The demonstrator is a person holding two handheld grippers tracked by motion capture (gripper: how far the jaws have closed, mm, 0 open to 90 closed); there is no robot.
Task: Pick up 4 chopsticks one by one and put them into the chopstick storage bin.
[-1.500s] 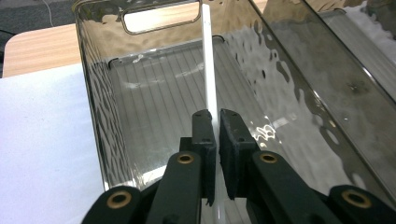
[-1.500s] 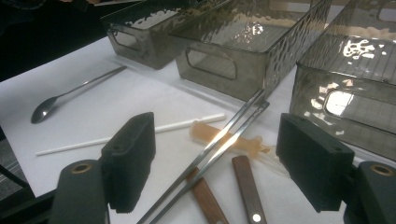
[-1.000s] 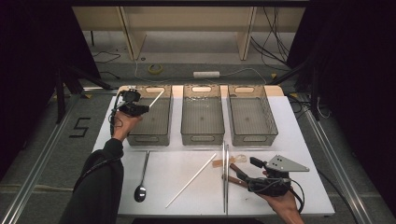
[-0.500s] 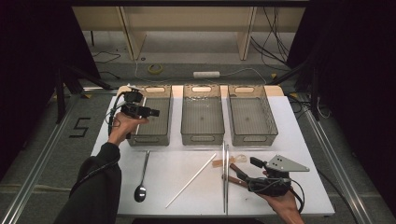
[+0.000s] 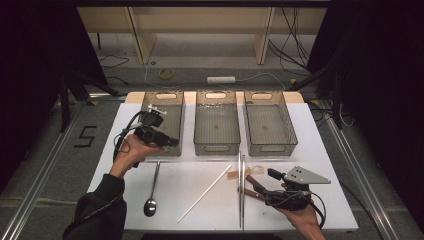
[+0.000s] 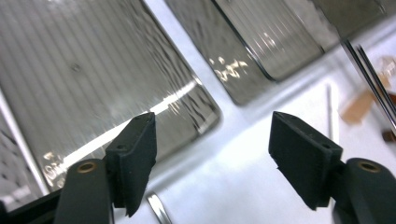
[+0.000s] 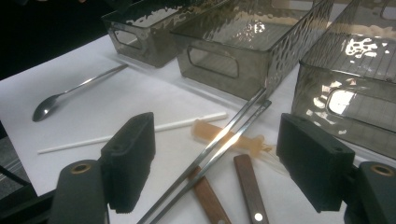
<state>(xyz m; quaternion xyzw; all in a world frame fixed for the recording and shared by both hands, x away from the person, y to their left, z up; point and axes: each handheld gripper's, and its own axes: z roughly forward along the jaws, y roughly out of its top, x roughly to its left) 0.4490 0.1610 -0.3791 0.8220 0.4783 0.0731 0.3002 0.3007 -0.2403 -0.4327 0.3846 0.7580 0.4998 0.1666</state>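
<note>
White table [image 5: 280,220]; left gripper [image 6: 212,158] wide open, empty, above leftmost bin [image 5: 172,107].

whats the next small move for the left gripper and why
Probably bring the left gripper down toward the spoon. Its fingers have just been opening and nothing sits between them; it hovers at the left bin's near wall, and the spoon lies on the table just below it.

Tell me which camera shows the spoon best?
The right gripper view: the spoon lies whole and sharp, bowl to handle. The high view shows it whole too, but small. The left gripper view catches a blurry sliver of its handle.
</note>
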